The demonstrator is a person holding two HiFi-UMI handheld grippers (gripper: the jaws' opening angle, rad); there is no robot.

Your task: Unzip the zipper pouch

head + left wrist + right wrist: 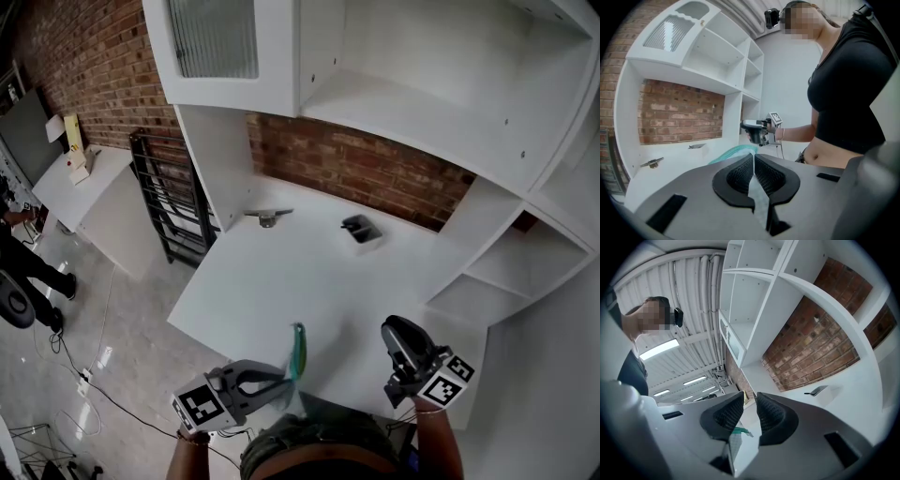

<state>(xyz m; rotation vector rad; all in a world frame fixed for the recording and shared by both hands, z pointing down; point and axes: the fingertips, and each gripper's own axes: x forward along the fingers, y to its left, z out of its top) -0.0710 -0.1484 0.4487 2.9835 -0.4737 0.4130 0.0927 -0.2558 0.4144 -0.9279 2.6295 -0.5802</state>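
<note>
Nearest, at 6 o'clock over the surface's (281, 272) near edge, the left tool (283, 377) is clamped shut on the teal pouch's (298, 351) lower end and holds it upright. The right tool (396, 336) sits at the pouch's 3 o'clock, well apart, its jaws slightly parted on nothing. The right tool should probably pinch the zip pull and draw along the zip, not across, while the left grips firmly. The pull is too small to find.

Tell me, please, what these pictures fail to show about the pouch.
- Head view: zipper pouch seen edge-on; zipper's state unreadable.
- Left gripper view: left gripper, shut on it, hides most of it.
- Right gripper view: right gripper, jaws open, frames only a teal sliver.
</note>
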